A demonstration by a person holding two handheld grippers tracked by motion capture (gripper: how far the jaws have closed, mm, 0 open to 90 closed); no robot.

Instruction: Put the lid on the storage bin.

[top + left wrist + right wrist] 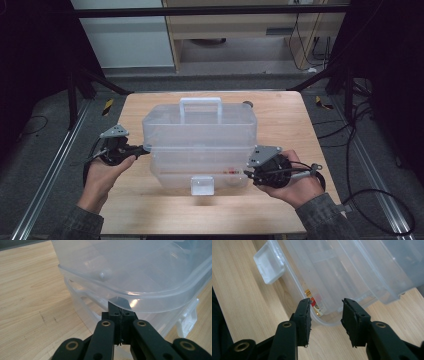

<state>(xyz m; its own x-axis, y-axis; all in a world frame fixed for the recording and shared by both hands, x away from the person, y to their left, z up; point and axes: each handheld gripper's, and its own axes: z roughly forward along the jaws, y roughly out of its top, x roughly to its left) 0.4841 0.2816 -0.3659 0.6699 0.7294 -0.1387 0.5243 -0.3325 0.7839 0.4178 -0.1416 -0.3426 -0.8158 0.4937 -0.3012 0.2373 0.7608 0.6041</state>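
Box, clear plastic, sits mid-table; left gripper clamps the lid rim to prop it up, while right gripper, jaws apart, straddles the base corner for steadying.

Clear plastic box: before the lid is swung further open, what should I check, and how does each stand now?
1. Left gripper shut under the lid rim: ok.
2. Right gripper holding the base: not ok; jaws open, straddling the corner rim.
3. Front latch released: cannot tell.
4. Lid lifted off the base on the left side: ok, a gap shows.
5. Box wholly on the table: ok.
6. Contents settled: cannot tell; a small red and yellow item lies inside.
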